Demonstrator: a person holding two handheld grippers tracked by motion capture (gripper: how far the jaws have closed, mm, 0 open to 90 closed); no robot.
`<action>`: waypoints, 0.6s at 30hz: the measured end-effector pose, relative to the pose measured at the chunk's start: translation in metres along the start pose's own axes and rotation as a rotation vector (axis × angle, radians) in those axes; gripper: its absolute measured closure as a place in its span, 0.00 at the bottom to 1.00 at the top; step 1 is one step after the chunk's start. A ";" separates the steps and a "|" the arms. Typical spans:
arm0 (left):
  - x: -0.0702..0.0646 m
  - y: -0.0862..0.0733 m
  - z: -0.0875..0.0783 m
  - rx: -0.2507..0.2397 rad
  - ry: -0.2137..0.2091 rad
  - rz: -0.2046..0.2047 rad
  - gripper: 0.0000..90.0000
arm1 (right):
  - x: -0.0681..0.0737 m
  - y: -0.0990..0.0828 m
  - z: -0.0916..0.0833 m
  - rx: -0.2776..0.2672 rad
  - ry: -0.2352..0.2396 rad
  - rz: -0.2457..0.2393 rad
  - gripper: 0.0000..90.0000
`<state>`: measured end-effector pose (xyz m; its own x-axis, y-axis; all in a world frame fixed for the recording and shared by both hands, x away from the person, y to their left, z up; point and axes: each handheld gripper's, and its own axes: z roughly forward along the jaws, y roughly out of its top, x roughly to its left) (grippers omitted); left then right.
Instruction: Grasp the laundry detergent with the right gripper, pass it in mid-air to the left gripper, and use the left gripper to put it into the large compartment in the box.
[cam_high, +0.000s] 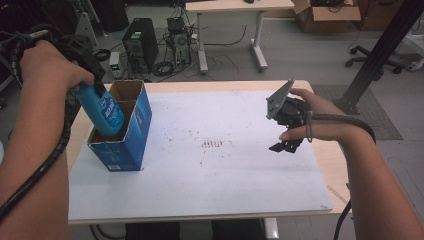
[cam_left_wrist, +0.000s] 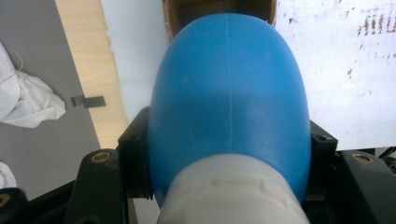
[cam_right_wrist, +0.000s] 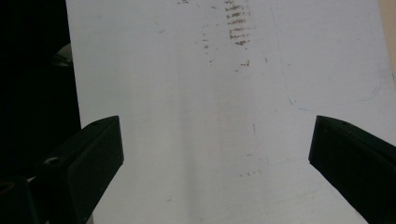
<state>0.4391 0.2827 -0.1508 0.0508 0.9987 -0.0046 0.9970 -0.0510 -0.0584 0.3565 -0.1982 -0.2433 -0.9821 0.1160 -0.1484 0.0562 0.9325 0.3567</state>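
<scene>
The left gripper's fingers are clenched on a blue bottle just below its white cap. The label's white writing cannot be read. The bottle is tilted, base lowered into the open blue box on the worktop. The right gripper's fingers are spread, grasping nothing.

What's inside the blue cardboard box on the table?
The bottom end of a blue plastic bottle, held tilted by the left gripper, dips into the near compartment of the open blue cardboard box. The far compartment shows brown inner walls. The box's floor is hidden.
</scene>
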 end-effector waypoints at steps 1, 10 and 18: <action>0.000 0.000 0.001 0.001 0.001 0.002 0.42 | 0.000 0.000 0.001 0.000 0.000 0.000 0.03; -0.002 0.002 0.016 0.004 -0.003 0.009 0.42 | 0.004 0.002 0.008 0.002 0.006 -0.011 0.03; -0.007 0.002 0.029 0.008 0.013 0.017 0.42 | 0.007 0.005 0.010 0.000 0.011 -0.025 0.03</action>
<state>0.4395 0.2754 -0.1801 0.0688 0.9976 0.0075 0.9955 -0.0681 -0.0666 0.3518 -0.1894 -0.2518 -0.9851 0.0893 -0.1472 0.0321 0.9352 0.3526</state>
